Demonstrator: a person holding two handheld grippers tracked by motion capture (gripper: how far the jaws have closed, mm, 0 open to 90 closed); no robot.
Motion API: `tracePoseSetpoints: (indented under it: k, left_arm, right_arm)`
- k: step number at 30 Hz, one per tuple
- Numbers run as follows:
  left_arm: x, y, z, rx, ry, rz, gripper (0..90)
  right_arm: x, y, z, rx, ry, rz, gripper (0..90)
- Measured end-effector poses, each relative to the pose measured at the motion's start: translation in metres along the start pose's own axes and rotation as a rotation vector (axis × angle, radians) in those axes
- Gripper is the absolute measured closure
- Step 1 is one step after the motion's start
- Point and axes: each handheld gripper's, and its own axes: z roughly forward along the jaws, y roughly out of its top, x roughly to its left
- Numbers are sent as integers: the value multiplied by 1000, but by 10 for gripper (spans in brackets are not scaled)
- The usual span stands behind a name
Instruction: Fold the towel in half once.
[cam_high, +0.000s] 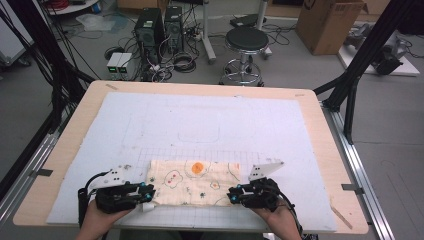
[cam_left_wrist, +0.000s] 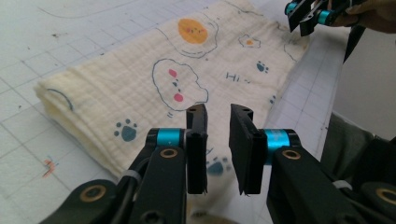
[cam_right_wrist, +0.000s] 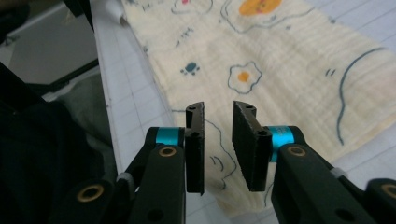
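Cloth (cam_high: 194, 183), folded, lies near the table's (cam_high: 320, 125) front edge; the left gripper (cam_left_wrist: 218, 140) and right gripper (cam_right_wrist: 218, 140), narrowly parted and empty, are best closed squarely on its corners

Overhead view; two close gripper views
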Motion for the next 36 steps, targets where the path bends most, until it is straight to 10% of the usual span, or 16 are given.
tracePoseSetpoints:
  k: [18, 26, 36]
  left_arm:
    - [4, -15, 3, 147, 16, 8, 833]
    - [4, -4, 1, 70, 4, -16, 735]
    - [10, 42, 36, 33, 48, 67, 816]
  right_arm:
    - [-3, -18, -4, 52, -53, -16, 770]
    - [0, -8, -9, -15, -39, -20, 717]
    - [-11, 46, 6, -66, -59, -47, 846]
